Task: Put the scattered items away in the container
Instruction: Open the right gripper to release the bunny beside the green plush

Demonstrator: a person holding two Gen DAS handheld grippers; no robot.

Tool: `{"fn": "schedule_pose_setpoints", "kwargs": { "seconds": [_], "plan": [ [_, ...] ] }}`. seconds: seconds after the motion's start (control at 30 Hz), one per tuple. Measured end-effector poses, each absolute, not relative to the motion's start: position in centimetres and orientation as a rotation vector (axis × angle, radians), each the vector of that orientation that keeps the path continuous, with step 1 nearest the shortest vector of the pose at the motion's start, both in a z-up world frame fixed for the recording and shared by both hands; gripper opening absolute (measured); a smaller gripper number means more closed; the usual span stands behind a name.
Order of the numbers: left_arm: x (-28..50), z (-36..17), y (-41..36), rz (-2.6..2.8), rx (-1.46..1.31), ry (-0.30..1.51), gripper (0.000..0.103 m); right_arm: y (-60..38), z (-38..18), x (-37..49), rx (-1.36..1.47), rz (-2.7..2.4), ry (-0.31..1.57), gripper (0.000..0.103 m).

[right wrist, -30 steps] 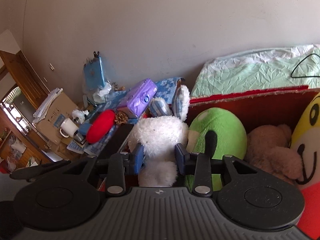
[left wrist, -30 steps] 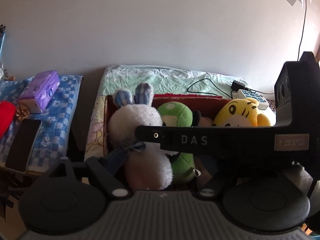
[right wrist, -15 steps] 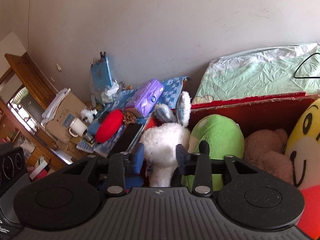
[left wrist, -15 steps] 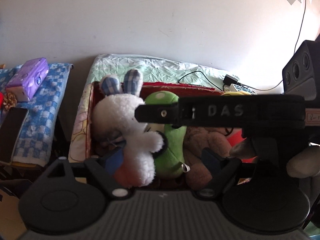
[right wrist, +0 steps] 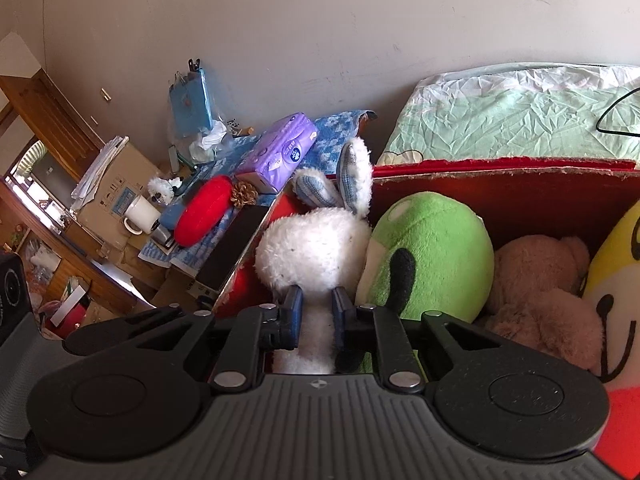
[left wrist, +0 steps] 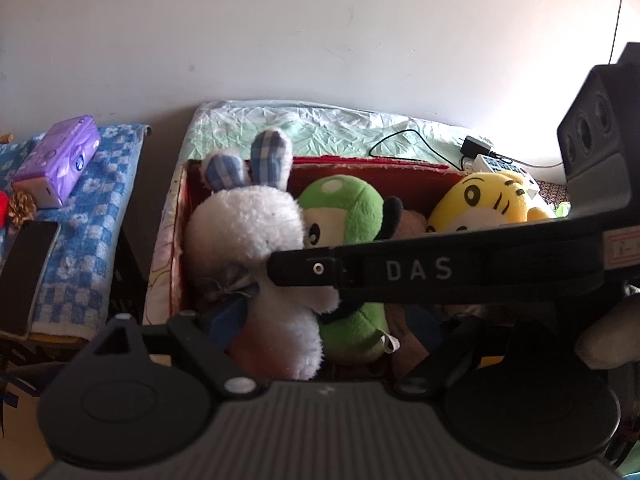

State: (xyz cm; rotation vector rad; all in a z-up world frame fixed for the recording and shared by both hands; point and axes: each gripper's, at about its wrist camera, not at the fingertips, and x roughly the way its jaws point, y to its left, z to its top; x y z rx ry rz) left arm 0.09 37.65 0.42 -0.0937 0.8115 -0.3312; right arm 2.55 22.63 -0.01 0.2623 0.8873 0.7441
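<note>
— At the left end of the red box [right wrist: 520, 176], is that the white rabbit [right wrist: 316, 248]?

— Yes, beside the green plush [right wrist: 432, 248]. The right gripper [right wrist: 316, 314] is closing on its body, pads squeezing fur.

— And the left gripper [left wrist: 320, 320]?

— Its jaws are opening, wide around the rabbit's lower part, not pressing.

— Will it hold?

— I think so; it looks light and squashy. Grip the thick middle, not an ear.

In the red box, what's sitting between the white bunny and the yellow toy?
A green plush next to the white bunny, then a brown teddy wedged low against the yellow toy. The right wrist view shows all four best.
</note>
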Motion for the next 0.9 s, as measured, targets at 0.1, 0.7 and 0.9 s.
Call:
{"fn": "schedule_pose_setpoints", "kwargs": {
  "seconds": [0.1,0.7,0.9],
  "plan": [
    [0.1,0.9,37.5,-0.301,-0.080,0.807,0.091,21.9,0.6,1.9,0.268,0.748,0.852,0.022],
    [0.2,2.3,35.0,-0.140,0.009,0.827,0.099,18.2,2.5,-0.2,0.296,0.658,0.784,0.027],
    [-0.2,2.7,34.8,-0.119,0.020,0.823,0.102,17.4,2.7,-0.9,0.307,0.628,0.777,0.027]
  ]
}}
